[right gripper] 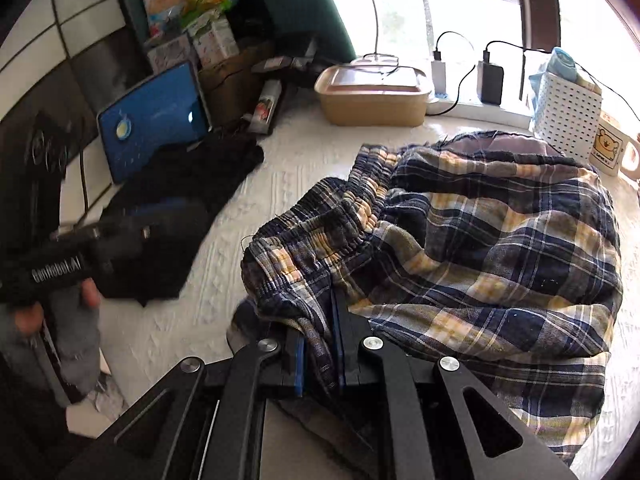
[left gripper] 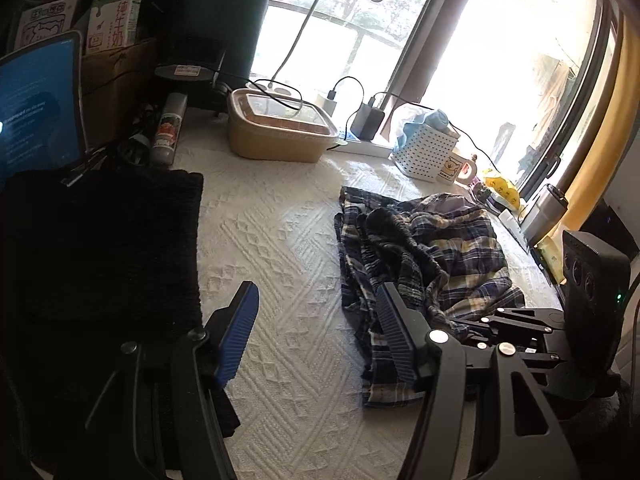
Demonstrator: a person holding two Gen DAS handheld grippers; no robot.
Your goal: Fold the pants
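Left view: the left gripper (left gripper: 316, 336) gapes wide over the white cloth (left gripper: 280, 248), holding nothing; the pants (left gripper: 424, 264) lie crumpled just right, their near edge hidden behind one finger. Right view: the right gripper (right gripper: 318, 344) pinches pants (right gripper: 480, 248) fabric near the waistband; the clamped fold is hard to trace.

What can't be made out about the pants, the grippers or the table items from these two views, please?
- Plaid pants: crumpled, so the legs cannot be traced in either view; the right gripper covers the pinched edge.
- Left gripper: motion-blurred in the right wrist view.
- Tablet: cut off by the left wrist view's edge, screen text too small.
- Outside the window: washed out by glare.
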